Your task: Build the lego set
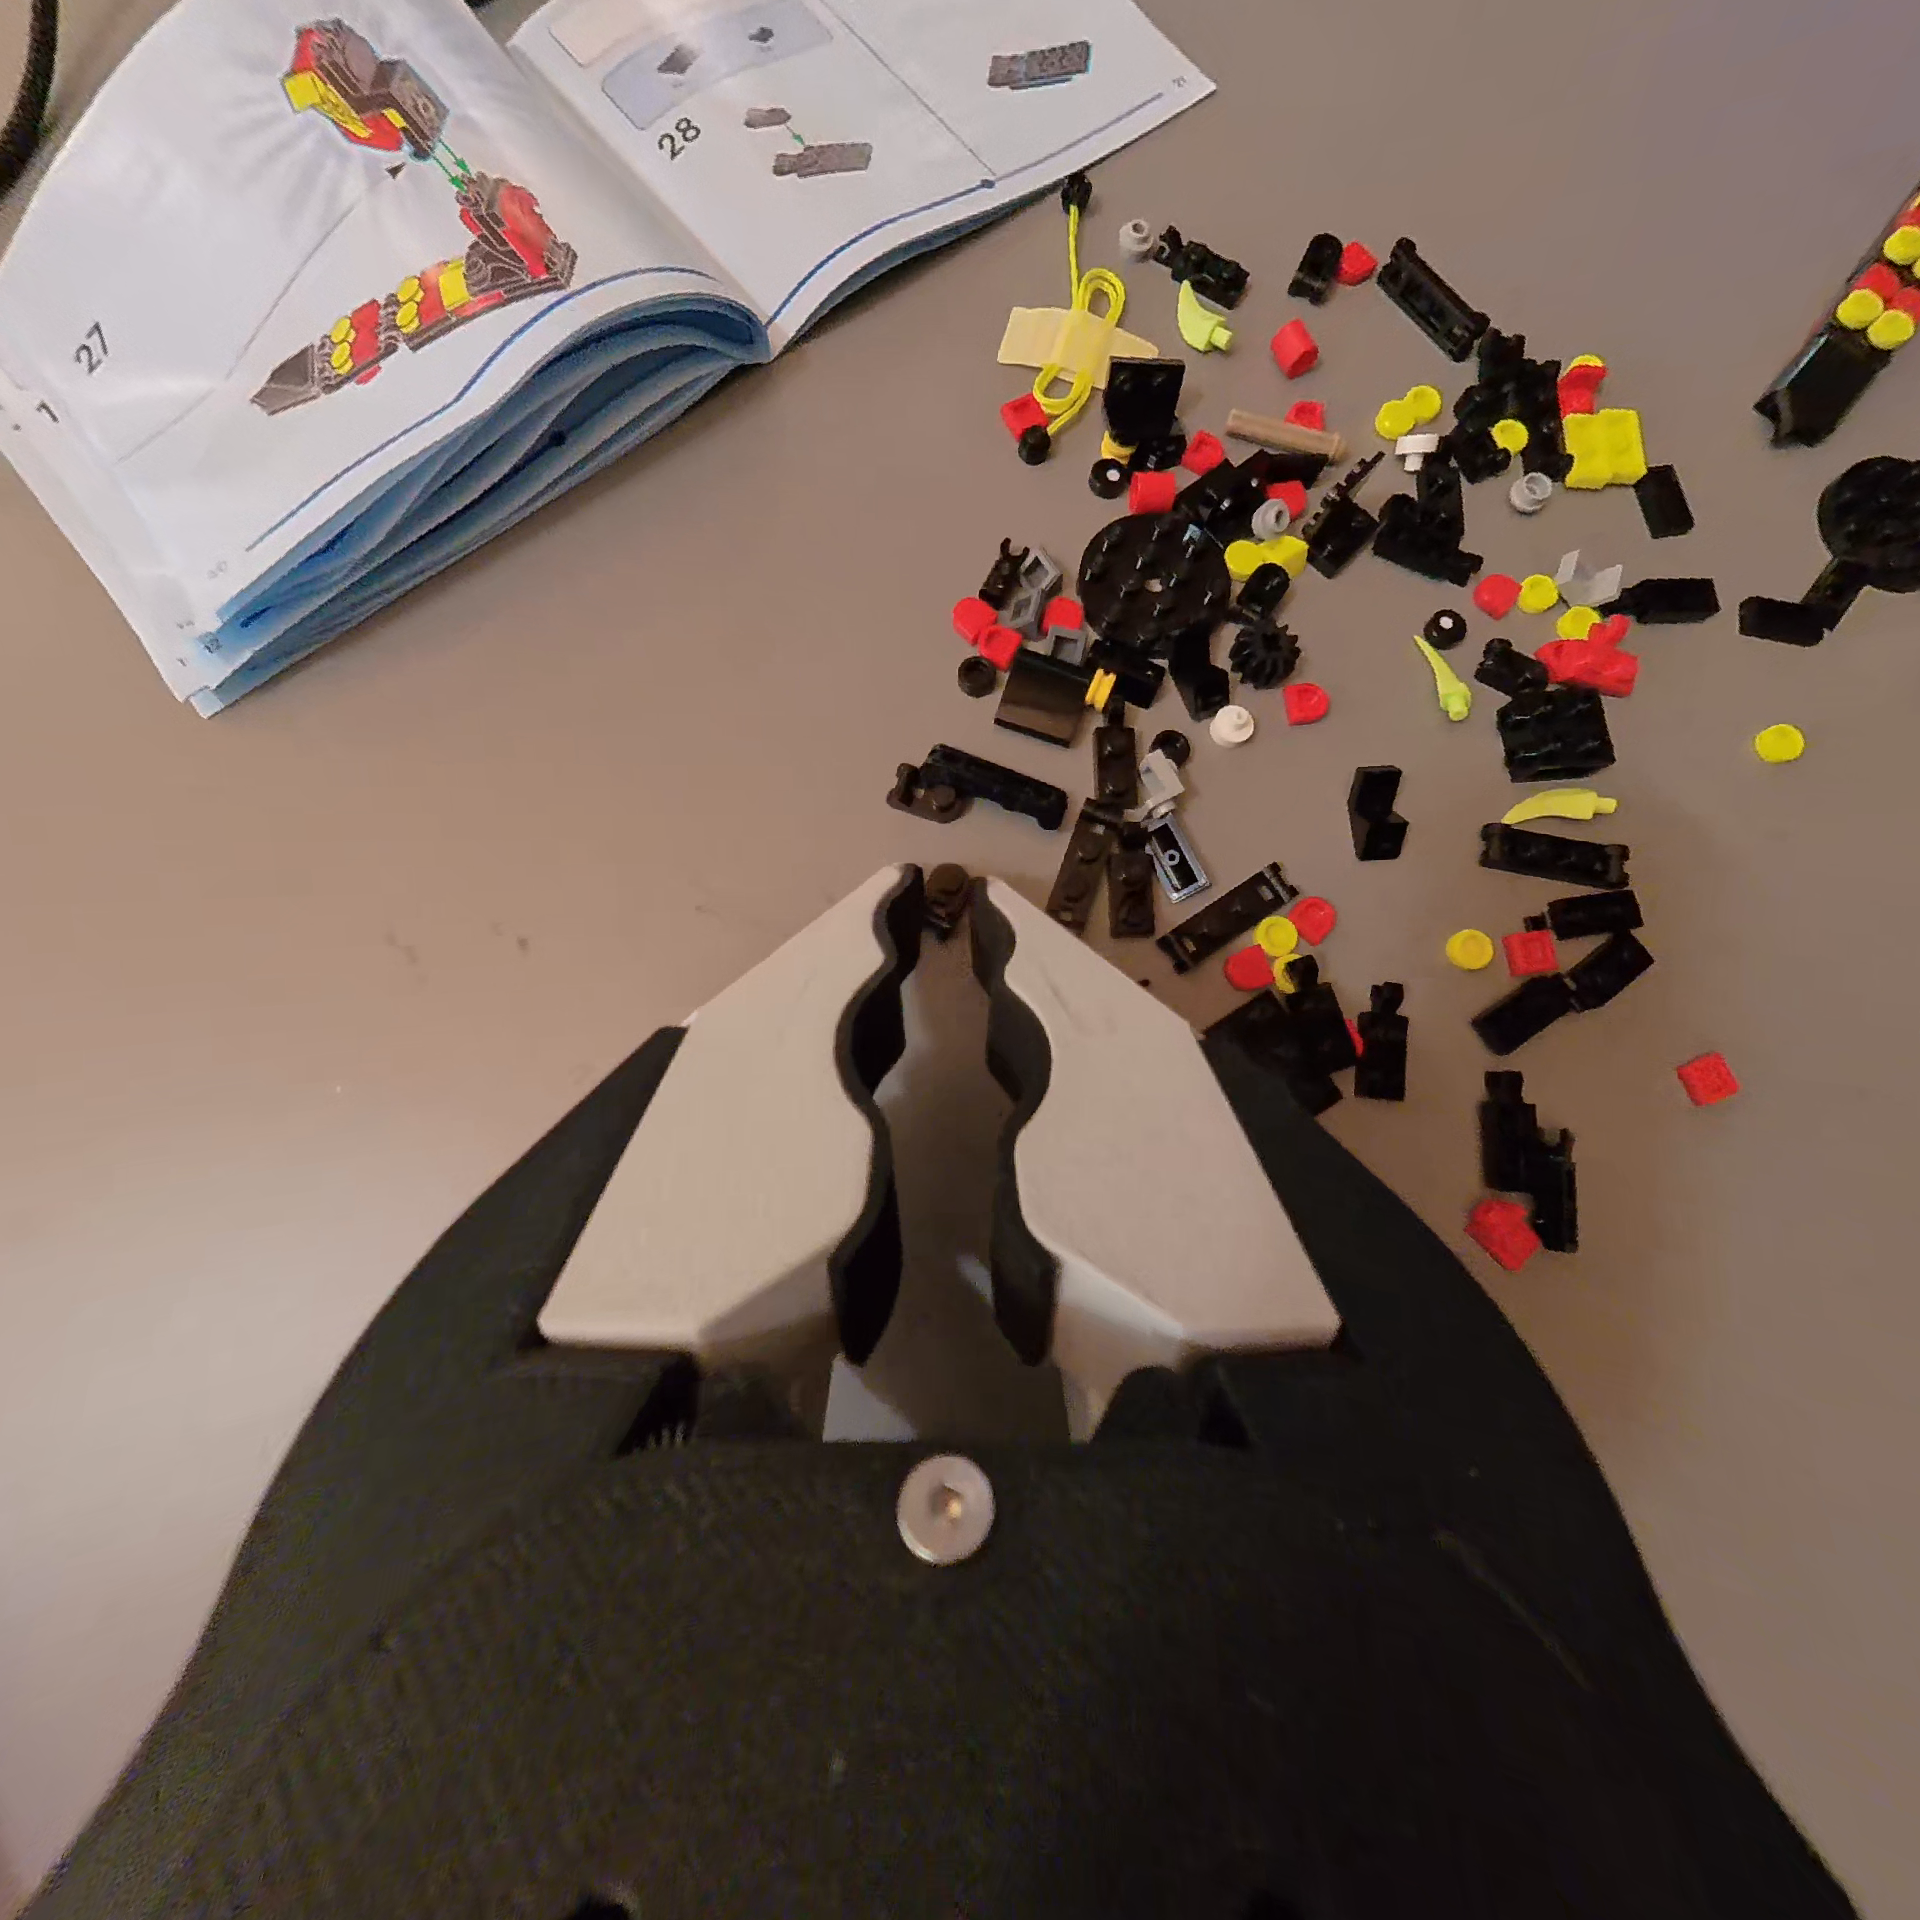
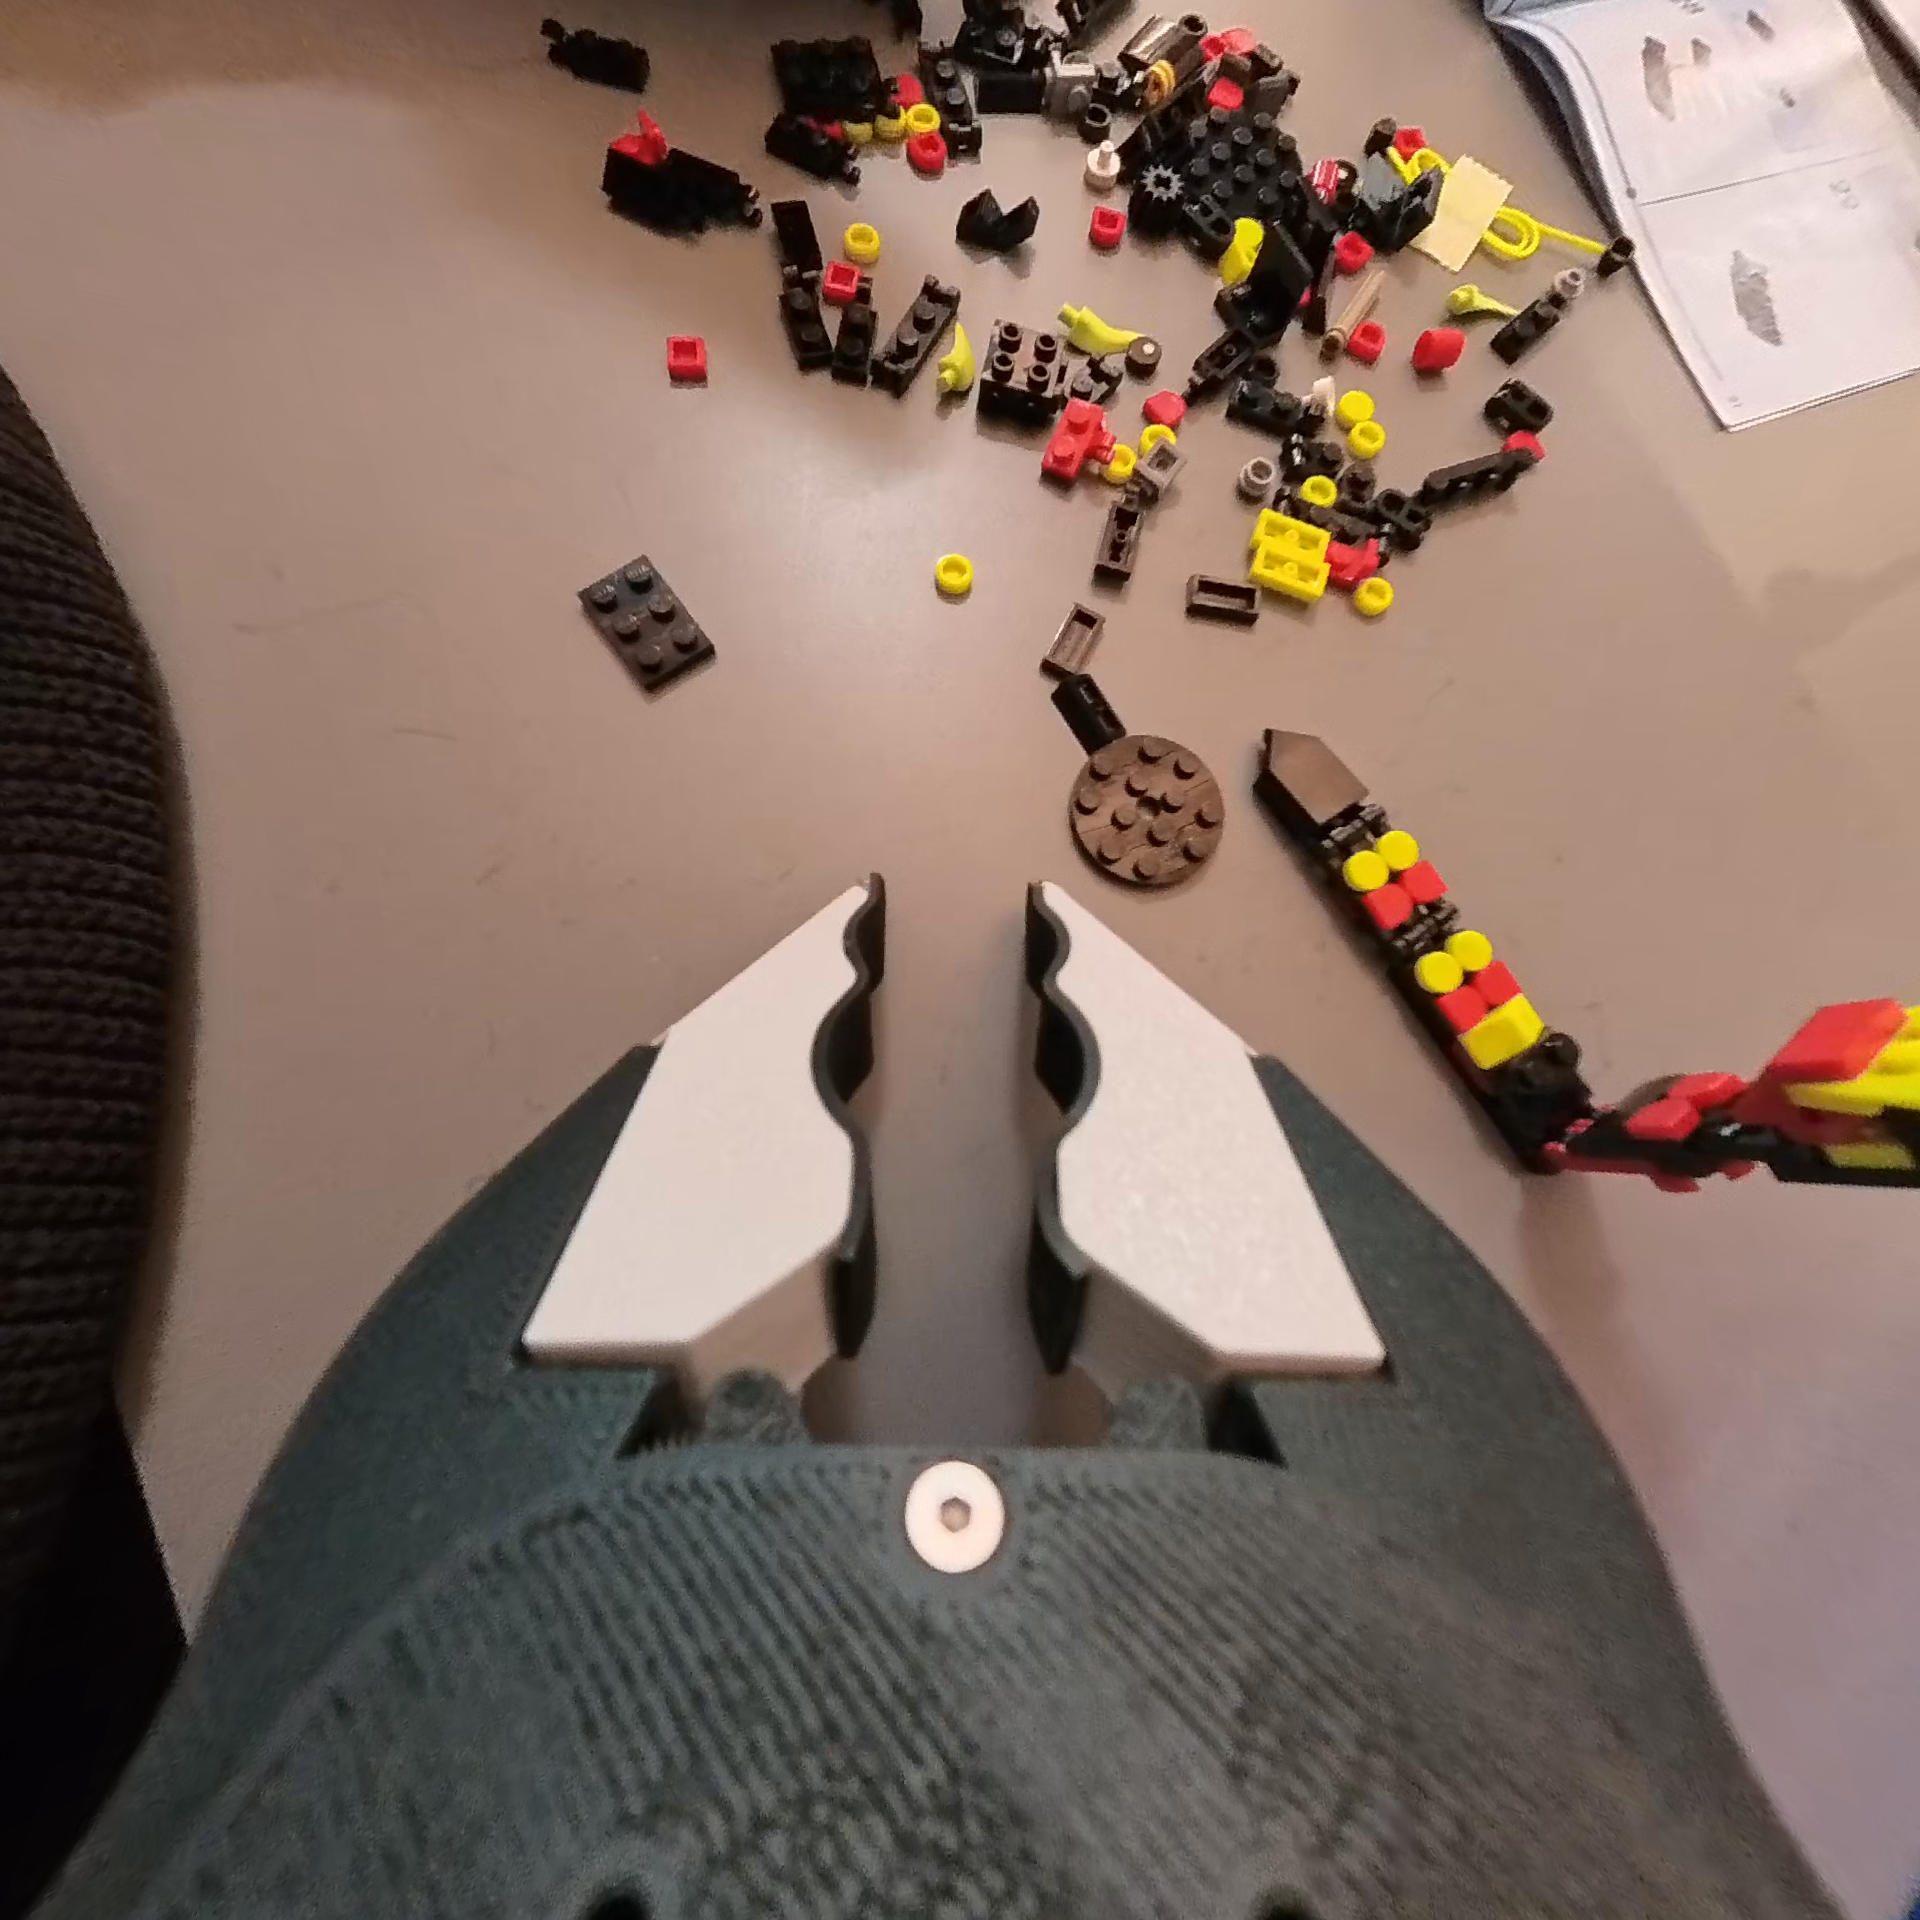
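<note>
Between the tips of the left hand-held gripper sits a small dark lego piece, pinched there just above the grey tabletop. At about two o'clock from those tips lies the loose pile of lego pieces, black, red, yellow and lime, spread over the tabletop; a black round plate lies in the middle of it, and a yellow string trails along its ten o'clock edge. At eleven o'clock from the left hand-held gripper the instruction booklet lies open, well apart from the tips.

The right hand-held gripper is spread, with bare tabletop showing between its fingers and nothing held. At one o'clock from its tips, near them, lies a dark round studded plate with a short black arm reaching toward twelve o'clock. Just beside that, at two to three o'clock, the partly built model lies flat: a long black strip with a pointed end, topped with red and yellow pieces, joined at its four o'clock end to a red, yellow and black section. At eleven o'clock a black rectangular plate lies alone. At nine o'clock a dark knitted sleeve fills the edge of the right wrist view.
</note>
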`<state>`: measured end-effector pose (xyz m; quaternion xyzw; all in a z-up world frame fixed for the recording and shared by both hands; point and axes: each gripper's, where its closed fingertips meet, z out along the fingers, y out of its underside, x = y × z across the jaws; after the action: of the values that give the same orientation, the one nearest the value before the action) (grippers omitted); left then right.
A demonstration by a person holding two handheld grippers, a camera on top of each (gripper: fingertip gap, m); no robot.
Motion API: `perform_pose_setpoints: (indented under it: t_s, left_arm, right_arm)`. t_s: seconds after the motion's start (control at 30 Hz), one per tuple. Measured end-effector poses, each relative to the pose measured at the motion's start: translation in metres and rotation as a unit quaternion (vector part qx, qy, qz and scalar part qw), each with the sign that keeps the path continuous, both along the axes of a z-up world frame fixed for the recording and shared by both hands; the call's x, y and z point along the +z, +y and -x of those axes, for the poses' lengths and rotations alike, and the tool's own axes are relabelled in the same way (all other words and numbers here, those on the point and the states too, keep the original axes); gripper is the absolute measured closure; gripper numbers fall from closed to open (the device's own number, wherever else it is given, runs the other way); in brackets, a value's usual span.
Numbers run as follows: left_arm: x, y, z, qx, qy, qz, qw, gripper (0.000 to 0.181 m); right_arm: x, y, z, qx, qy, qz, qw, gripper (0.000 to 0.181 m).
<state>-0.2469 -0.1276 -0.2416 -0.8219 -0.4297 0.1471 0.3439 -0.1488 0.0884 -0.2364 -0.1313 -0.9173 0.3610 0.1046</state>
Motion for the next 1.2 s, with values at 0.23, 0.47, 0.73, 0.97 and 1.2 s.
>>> perform_pose_setpoints:
  t_s: [0.23,0.47,0.73,0.97,1.2]
  left_arm:
    - [0.012,0.006,-0.004,-0.012,0.010,-0.006,1.000,0.176]
    - [0.056,0.099,-0.072,-0.124,-0.004,-0.107,0.986,0.177]
    - [0.014,0.148,-0.143,-0.170,-0.057,-0.055,0.982,0.177]
    - [0.012,0.143,-0.139,-0.153,-0.058,-0.056,0.985,0.178]
    - [0.006,0.147,-0.140,-0.159,-0.071,-0.058,0.983,0.178]
  right_arm:
    - [0.000,0.000,0.000,0.000,0.002,-0.001,1.000,0.156]
    - [0.001,-0.002,0.000,0.002,0.003,0.000,1.000,0.156]
    - [0.004,-0.011,-0.009,0.019,0.004,0.007,1.000,0.156]
    - [0.003,-0.015,-0.013,0.031,0.007,0.005,0.999,0.156]
    - [0.002,-0.015,-0.013,0.031,0.005,0.003,1.000,0.156]
